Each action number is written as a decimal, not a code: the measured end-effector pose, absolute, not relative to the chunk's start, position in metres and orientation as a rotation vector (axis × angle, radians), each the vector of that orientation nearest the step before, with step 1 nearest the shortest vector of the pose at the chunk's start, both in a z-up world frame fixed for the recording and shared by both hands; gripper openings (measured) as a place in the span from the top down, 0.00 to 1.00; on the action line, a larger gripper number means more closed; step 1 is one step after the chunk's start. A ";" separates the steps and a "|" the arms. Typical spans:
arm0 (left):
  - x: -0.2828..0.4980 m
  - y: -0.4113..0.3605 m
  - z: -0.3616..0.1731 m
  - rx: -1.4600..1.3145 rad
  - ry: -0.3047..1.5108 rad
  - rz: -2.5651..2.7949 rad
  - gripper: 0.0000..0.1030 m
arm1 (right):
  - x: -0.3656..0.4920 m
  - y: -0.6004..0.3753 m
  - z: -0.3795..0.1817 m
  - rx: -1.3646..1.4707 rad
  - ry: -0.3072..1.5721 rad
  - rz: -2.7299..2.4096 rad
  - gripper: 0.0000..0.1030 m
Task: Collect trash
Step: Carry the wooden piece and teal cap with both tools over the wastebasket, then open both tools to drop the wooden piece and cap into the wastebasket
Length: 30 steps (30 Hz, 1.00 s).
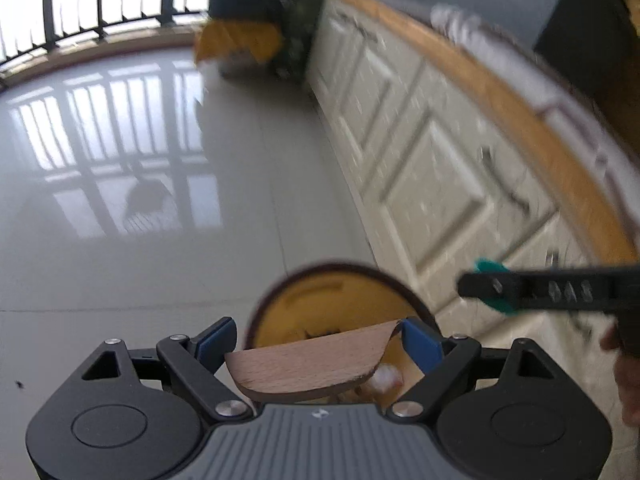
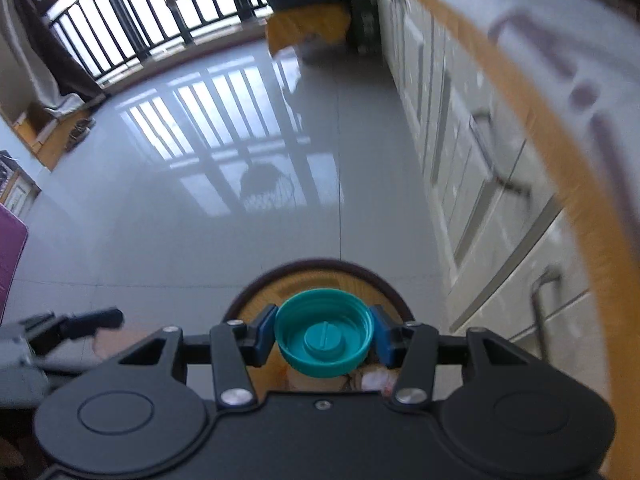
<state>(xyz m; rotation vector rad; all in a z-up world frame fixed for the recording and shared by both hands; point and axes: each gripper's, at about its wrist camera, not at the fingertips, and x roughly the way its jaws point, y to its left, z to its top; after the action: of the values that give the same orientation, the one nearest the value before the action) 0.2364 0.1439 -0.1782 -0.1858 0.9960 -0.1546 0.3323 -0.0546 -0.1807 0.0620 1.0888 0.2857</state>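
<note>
A round bin (image 1: 340,304) with a dark rim and yellow inside stands on the floor below both grippers; it also shows in the right wrist view (image 2: 320,270). My left gripper (image 1: 316,340) is open, and a flat curved wooden piece (image 1: 308,364) lies tilted between its blue pads, touching the right pad. My right gripper (image 2: 324,334) is shut on a teal plastic bottle cap (image 2: 324,334) and holds it over the bin. The right gripper with the cap shows in the left wrist view (image 1: 492,288). Some trash lies in the bin bottom (image 2: 374,380).
A glossy grey tiled floor (image 2: 200,220) stretches to a balcony railing (image 2: 140,12). White cabinets (image 1: 420,168) with a wooden counter edge run along the right. A yellow and dark object (image 1: 240,36) stands at the far end.
</note>
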 end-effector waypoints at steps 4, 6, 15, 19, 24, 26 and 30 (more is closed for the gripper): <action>0.248 0.129 -0.211 -0.170 1.066 -0.220 0.14 | 0.346 -0.055 -0.215 0.098 1.159 0.265 0.51; 0.254 0.122 -0.228 -0.170 1.103 -0.251 0.14 | 0.350 -0.056 -0.232 0.129 1.190 0.257 0.51; 0.273 0.099 -0.290 -0.172 1.255 -0.318 0.13 | 0.367 -0.057 -0.286 0.220 1.327 0.282 0.51; 0.277 0.094 -0.313 -0.164 1.307 -0.323 0.12 | 0.373 -0.057 -0.293 0.236 1.351 0.291 0.51; 0.282 0.092 -0.331 -0.182 1.367 -0.317 0.00 | 0.379 -0.057 -0.305 0.232 1.378 0.321 0.50; 0.281 0.091 -0.333 -0.176 1.380 -0.328 0.00 | 0.381 -0.054 -0.309 0.222 1.385 0.331 0.50; 0.278 0.091 -0.331 -0.137 1.392 -0.332 0.00 | 0.381 -0.050 -0.311 0.188 1.394 0.348 0.23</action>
<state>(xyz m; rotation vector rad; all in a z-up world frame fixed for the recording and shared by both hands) 0.2779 0.0907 -0.3311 -0.1367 1.3918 -0.3325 0.3810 -0.0500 -0.3110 0.1881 1.3938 0.3484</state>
